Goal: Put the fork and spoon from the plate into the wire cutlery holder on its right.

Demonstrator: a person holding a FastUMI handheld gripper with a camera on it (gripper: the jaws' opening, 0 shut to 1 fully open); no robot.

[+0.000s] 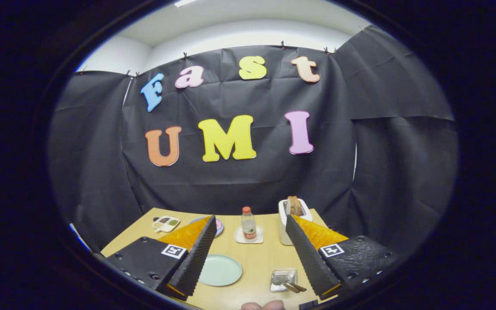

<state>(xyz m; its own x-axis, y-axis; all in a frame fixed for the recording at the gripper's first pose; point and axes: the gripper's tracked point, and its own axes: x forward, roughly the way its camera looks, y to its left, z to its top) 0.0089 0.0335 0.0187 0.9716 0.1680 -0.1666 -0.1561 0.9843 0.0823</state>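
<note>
A pale green plate [220, 270] lies on the wooden table [256, 254] below and between my fingers, and its surface looks bare. To its right stands the small wire cutlery holder [282, 279]. Brownish utensil handles [295, 287] lean out of the holder toward the right; too small to tell fork from spoon. My gripper [250, 217] hangs well above the table, open wide, with nothing between its fingers.
Beyond the fingers a small bottle [248, 224] stands on a white coaster. A white toaster [290, 219] with toast stands to its right. A divided dish [166, 224] and a bluish plate [218, 226] sit at the far left. A person's fingertips [263, 306] show at the near edge.
</note>
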